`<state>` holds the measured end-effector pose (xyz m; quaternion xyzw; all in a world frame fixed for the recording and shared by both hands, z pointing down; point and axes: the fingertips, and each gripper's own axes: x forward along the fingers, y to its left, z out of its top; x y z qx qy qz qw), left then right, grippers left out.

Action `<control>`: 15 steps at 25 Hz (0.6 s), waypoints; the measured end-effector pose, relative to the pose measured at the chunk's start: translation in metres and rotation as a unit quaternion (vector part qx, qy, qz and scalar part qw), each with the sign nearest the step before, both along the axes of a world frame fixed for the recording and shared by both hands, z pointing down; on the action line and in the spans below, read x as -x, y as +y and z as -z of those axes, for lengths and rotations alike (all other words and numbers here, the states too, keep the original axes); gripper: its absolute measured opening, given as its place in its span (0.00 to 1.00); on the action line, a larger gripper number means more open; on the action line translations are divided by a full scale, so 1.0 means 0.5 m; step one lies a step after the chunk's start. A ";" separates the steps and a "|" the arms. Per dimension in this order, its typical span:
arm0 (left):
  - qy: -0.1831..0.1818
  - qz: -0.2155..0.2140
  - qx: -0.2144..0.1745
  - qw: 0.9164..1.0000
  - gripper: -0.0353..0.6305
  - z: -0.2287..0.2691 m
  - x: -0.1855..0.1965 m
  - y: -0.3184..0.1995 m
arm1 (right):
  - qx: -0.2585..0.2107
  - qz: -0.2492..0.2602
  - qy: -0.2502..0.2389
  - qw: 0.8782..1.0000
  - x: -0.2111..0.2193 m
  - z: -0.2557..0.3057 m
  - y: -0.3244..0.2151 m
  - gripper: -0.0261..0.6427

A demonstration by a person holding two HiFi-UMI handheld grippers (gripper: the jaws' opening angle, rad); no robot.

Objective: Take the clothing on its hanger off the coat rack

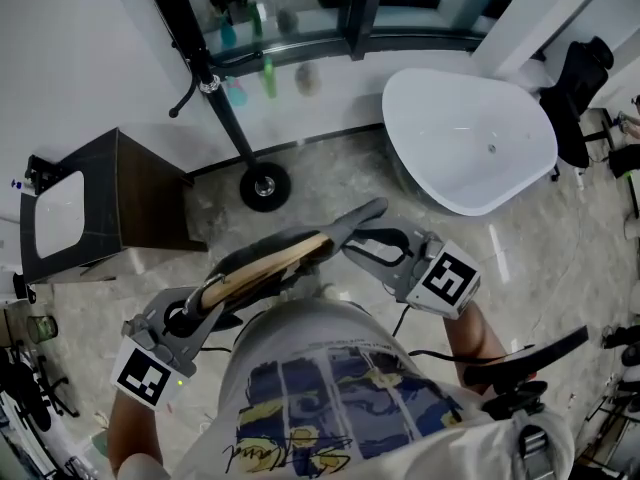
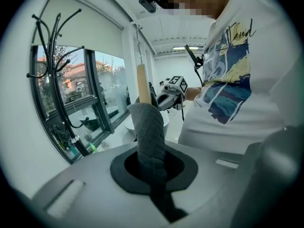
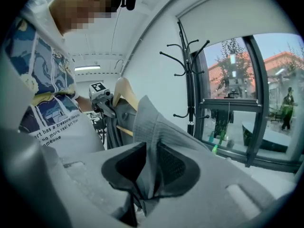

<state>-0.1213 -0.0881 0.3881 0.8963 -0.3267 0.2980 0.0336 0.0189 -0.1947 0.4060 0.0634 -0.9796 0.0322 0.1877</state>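
Note:
A grey garment [image 1: 262,251] on a wooden hanger [image 1: 270,266] hangs level in front of my chest, away from the black coat rack [image 1: 215,88]. My left gripper [image 1: 212,298] is shut on the garment's left end, over the hanger's arm. My right gripper [image 1: 352,240] is shut on a fold of grey cloth at the other end. In the left gripper view the grey cloth [image 2: 148,132] runs up from the jaws, with the wooden hanger [image 2: 142,83] sticking out above it. The right gripper view shows the pinched cloth [image 3: 151,127], the hanger [image 3: 124,92] and the left gripper [image 3: 100,98] beyond.
The coat rack's round base [image 1: 265,186] stands on the marble floor by the window. A white tub [image 1: 470,138] lies at the upper right and a dark cabinet with a sink [image 1: 95,208] at the left. Black stands [image 1: 520,368] crowd the lower right.

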 end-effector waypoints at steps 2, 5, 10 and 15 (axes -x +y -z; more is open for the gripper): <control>-0.002 -0.004 -0.003 1.000 0.06 0.002 0.000 0.000 | 0.003 0.005 0.009 1.000 0.005 -0.001 0.002 0.16; -0.002 -0.008 -0.003 1.000 0.06 -0.001 0.001 0.002 | 0.005 0.012 0.017 1.000 0.008 -0.009 0.004 0.16; -0.004 -0.012 -0.001 1.000 0.06 -0.005 -0.006 -0.001 | 0.000 0.012 0.022 1.000 0.000 -0.019 0.006 0.16; -0.003 -0.017 -0.009 1.000 0.06 -0.004 0.004 -0.010 | 0.001 0.007 0.020 1.000 0.013 -0.022 -0.006 0.14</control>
